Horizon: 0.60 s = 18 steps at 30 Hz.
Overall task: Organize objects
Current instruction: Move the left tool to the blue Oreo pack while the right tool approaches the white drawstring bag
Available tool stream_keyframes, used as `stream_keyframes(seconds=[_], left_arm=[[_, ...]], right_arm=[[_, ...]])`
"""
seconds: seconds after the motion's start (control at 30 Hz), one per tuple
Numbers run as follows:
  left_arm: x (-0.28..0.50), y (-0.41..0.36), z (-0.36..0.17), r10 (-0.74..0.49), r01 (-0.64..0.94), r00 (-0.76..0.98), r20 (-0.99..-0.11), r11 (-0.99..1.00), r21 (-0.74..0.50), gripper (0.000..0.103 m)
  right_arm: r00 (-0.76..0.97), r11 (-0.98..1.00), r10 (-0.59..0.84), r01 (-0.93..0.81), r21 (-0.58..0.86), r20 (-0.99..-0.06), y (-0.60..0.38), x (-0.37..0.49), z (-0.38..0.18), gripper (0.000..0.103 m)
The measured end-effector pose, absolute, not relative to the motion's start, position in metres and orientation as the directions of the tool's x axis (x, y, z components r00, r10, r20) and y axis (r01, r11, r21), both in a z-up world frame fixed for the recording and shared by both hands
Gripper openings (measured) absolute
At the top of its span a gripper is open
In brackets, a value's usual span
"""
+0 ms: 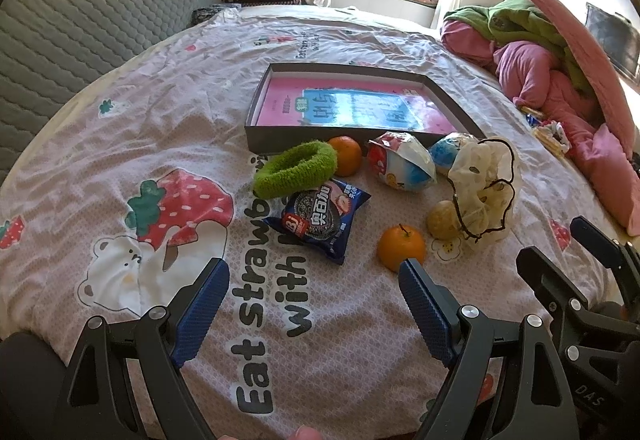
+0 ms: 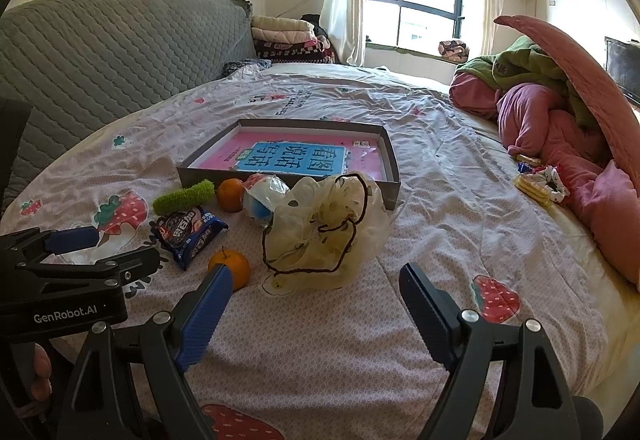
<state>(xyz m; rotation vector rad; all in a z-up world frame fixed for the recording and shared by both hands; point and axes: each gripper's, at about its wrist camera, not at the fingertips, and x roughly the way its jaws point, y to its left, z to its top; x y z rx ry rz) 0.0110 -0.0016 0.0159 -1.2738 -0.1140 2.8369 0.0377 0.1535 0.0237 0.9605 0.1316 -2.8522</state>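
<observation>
A grey shallow box with a pink and blue book inside lies on the bed. In front of it lie a green hair band, two oranges, a dark blue cookie packet, wrapped snack balls and a cream scrunchie with a dark cord. My left gripper is open and empty, just short of the packet and near orange. My right gripper is open and empty, just short of the scrunchie.
The strawberry-print bedsheet covers the bed. A grey quilted headboard stands at the left. Pink and green bedding is piled at the right, with small snack packets beside it. Folded blankets are stacked at the back.
</observation>
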Motion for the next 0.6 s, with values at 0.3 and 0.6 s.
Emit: stream_keyframes(seconds=[0.3, 0.6], left_arm=[[0.009, -0.007, 0.008, 0.077, -0.001, -0.634, -0.769, -0.995, -0.099, 0.087], [0.009, -0.012, 0.001, 0.094, -0.013, -0.613, -0.784, -0.994, -0.109, 0.087]], right_arm=[[-0.769, -0.987, -0.102, 0.159, -0.033, -0.632, 0.155, 0.038, 0.017, 0.085], [-0.748, -0.985, -0.119, 0.173, -0.019, -0.653, 0.159, 0.040, 0.009, 0.085]])
